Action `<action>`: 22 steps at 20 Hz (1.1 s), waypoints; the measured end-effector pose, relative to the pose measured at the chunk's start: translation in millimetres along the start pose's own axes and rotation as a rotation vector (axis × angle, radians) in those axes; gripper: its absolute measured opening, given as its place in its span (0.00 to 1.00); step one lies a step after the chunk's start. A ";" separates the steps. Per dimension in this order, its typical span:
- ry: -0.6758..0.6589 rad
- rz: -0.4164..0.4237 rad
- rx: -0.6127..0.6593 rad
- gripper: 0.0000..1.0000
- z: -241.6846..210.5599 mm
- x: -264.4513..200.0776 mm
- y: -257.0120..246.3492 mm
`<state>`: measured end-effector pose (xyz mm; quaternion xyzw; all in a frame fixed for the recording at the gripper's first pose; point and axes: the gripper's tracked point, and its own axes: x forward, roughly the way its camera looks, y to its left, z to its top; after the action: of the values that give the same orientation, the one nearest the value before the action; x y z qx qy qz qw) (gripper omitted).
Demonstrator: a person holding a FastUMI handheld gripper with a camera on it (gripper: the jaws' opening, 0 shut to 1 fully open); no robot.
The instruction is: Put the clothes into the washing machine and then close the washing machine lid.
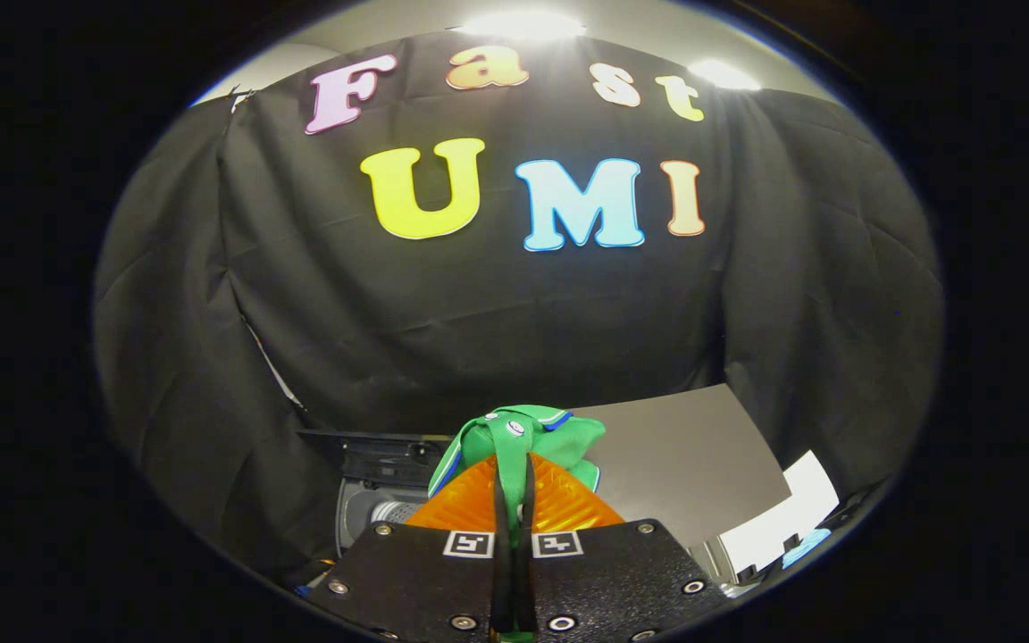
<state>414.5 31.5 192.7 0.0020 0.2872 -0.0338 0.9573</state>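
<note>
My jaws (514, 500) are pressed together on a green garment (514, 438): a strip of the cloth runs down the narrow slot between my two fingers, and the rest bunches up in a soft lump just ahead of the tips, with a white and blue trim along its left edge. So the clothes are in my grip, held up in the air rather than lying anywhere. Below and to the left of the bundle, a little farther off, I see the washing machine (372, 509), its dark top edge and a pale inner wall with what looks like the perforated drum. To the right of the bundle, rising at a slant, stands a flat grey panel that I take to be the open lid (693, 455). The opening lies ahead, down and left of my fingers, so I judge that the cloth must travel forward and down that way before I let go, keeping clear of the lid.
</note>
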 end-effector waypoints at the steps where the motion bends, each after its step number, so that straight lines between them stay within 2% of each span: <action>1: 0.004 0.011 0.000 0.02 -2.8 -2.8 9.9; 6: 0.022 0.047 0.003 0.02 -15.3 -3.9 62.8; 9: 0.030 0.040 0.000 0.01 -23.4 6.1 91.0; 17: 0.100 -0.011 -0.035 0.02 -71.5 51.5 148.0; 22: 0.146 -0.012 -0.045 0.02 -108.3 87.7 173.6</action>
<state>439.4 201.6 51.4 -0.0189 0.3570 -0.0329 0.9333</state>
